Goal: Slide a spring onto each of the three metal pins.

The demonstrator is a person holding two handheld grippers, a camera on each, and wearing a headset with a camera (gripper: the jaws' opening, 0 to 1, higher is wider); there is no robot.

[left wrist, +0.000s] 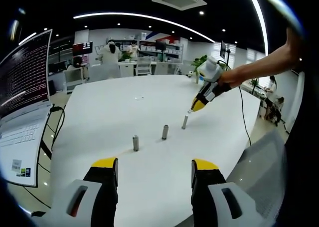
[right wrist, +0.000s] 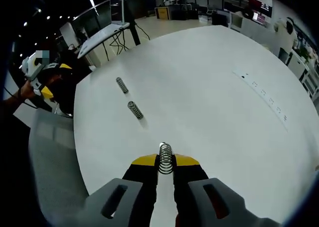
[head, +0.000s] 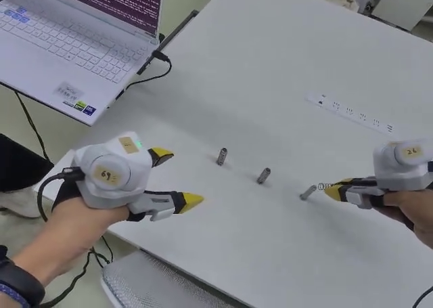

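I am holding the right gripper (head: 336, 190) low over the white table (head: 284, 64), its jaws clamping a spring (head: 323, 185) between the yellow tips. In the right gripper view the coil is poking out end-on from between them. The spring's free end is sitting right at the top of the right-hand pin (head: 308, 193), which seems to be leaning toward the gripper, and I cannot tell whether the coil is touching it. The other two are standing in a row to its left, the middle pin (head: 263, 176) and the far pin (head: 221, 156), each looking ribbed and already wearing a coil. I am resting the left gripper (head: 177, 177) well apart from that row, near the table's front edge, with its jaws wide apart and gripping nothing. A laptop (head: 81, 37) is sitting open at the far left, and a power strip (head: 355, 112) is lying beyond the pins.
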